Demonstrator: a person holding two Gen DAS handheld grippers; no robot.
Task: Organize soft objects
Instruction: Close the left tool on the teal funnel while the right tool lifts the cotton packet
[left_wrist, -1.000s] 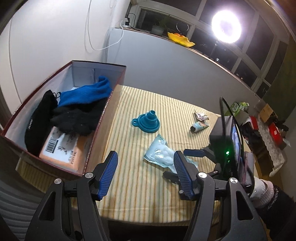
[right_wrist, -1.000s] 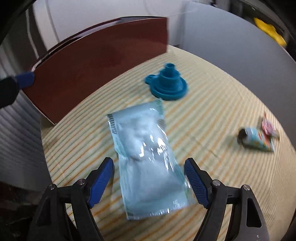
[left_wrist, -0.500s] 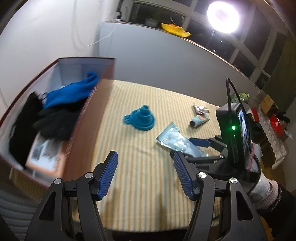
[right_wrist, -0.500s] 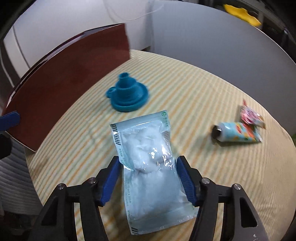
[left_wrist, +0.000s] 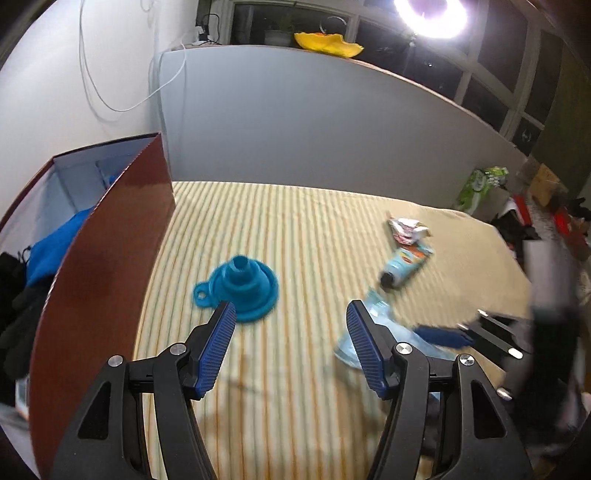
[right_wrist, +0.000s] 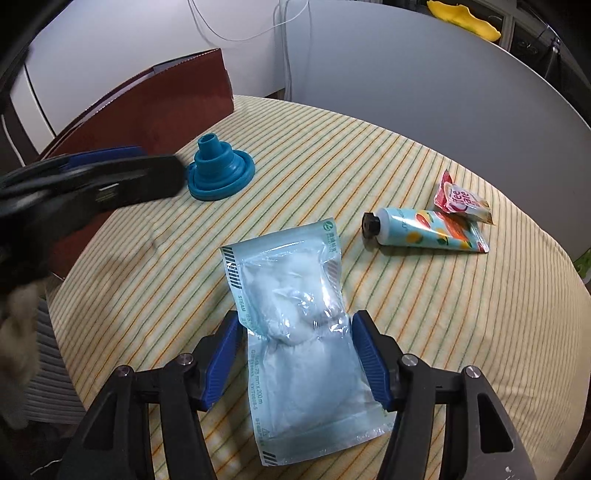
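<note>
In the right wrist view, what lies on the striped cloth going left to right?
Dark red box → blue funnel → sealed cotton pouch, between the right gripper pads → hand cream tube → small red sachet.

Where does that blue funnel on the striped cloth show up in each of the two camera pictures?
Left wrist view: the blue funnel sits left of centre, just beyond the left gripper.
Right wrist view: the funnel is upper left, far beyond the right gripper.
Shared landmark: the dark red box stands to its left in both.
</note>
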